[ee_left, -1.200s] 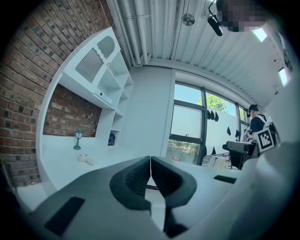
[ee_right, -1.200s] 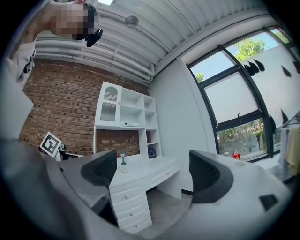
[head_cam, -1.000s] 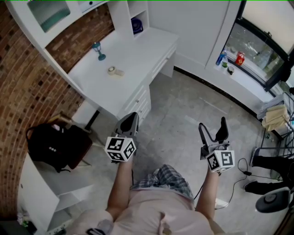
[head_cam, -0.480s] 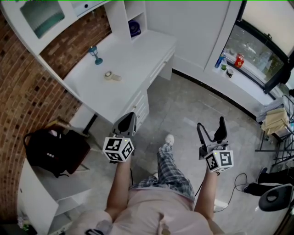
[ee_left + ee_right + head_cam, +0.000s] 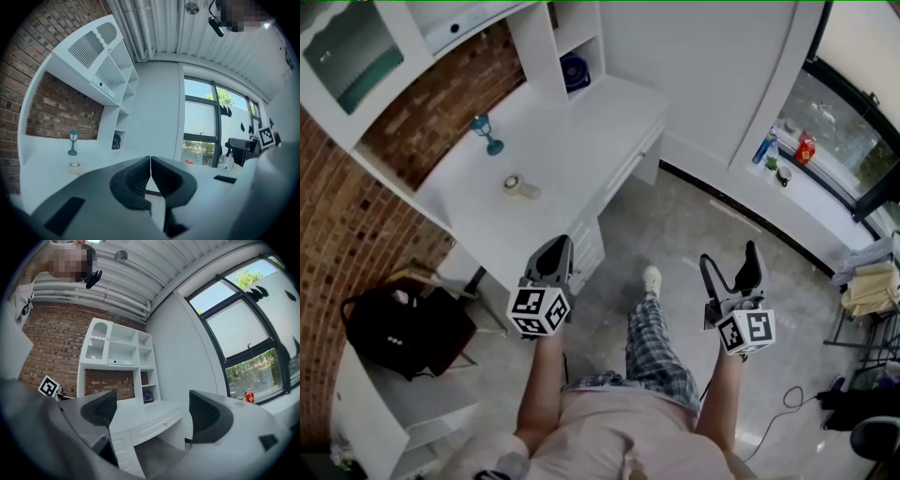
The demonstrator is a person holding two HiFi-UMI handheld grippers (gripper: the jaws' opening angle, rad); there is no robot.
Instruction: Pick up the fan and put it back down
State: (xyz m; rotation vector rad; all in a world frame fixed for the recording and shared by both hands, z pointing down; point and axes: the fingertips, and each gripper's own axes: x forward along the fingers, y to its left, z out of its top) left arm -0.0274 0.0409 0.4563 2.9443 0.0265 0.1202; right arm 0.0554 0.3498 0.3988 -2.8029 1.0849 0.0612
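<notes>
The fan [image 5: 574,71] is small and dark blue, standing in a low cubby of the white shelf unit at the back of the white desk [image 5: 581,131]. It also shows small in the left gripper view, fan [image 5: 116,140], and in the right gripper view, fan [image 5: 148,396]. My left gripper [image 5: 555,253] hovers over the desk's front corner, far short of the fan, its jaws shut with nothing between them; left gripper [image 5: 150,161]. My right gripper [image 5: 731,264] hangs over the floor to the right, open and empty; right gripper [image 5: 152,412].
A teal toy lamp [image 5: 485,131] and a tape roll [image 5: 517,186] sit on the desk. A black bag [image 5: 403,328] lies on the floor at left. Bottles [image 5: 787,150] stand on the window sill at right. The person's leg and shoe [image 5: 649,281] step between the grippers.
The person has stepped toward the desk, one leg swinging forward; the desk and shelf sit nearer in view. Both grippers keep their poses, left shut and right open.
</notes>
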